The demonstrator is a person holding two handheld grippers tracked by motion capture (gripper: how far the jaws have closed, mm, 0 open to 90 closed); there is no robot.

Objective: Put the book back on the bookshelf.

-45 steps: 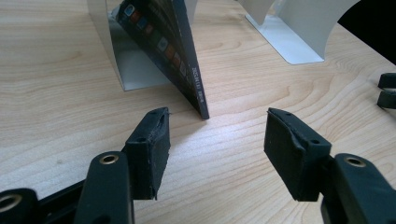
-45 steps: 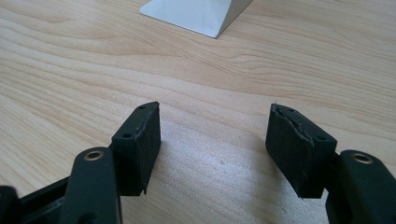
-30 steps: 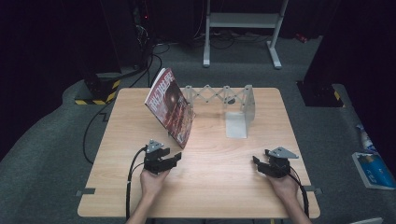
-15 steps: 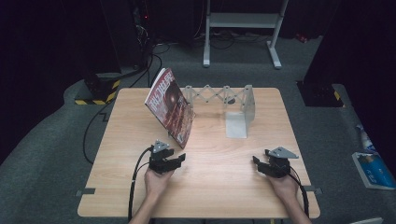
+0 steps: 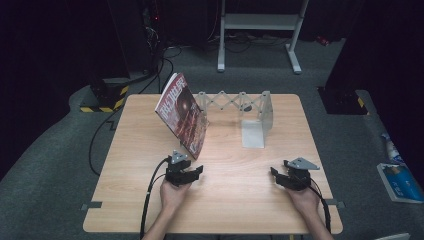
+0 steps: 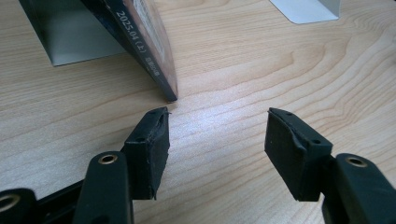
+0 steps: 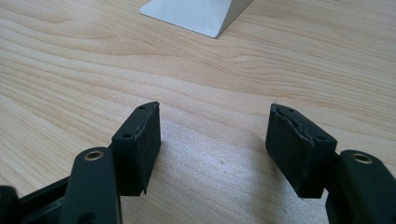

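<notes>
We see a magazine (image 5: 182, 114) standing tilted on the wooden surface (image 5: 150, 200), its top leaning against the left end of a grey expanding rack (image 5: 235, 102). The rack's right bookend (image 5: 256, 131) stands well apart from it.

Our left gripper (image 5: 194, 173) rests low on the surface just in front of the magazine's lower corner (image 6: 171, 95), its jaws spread with only bare wood between them, nothing held.

Our right gripper (image 5: 278, 176) sits near the front right of the surface, well apart from the magazine, jaws likewise spread and empty, pointing towards the bookend's base (image 7: 196, 14).
</notes>
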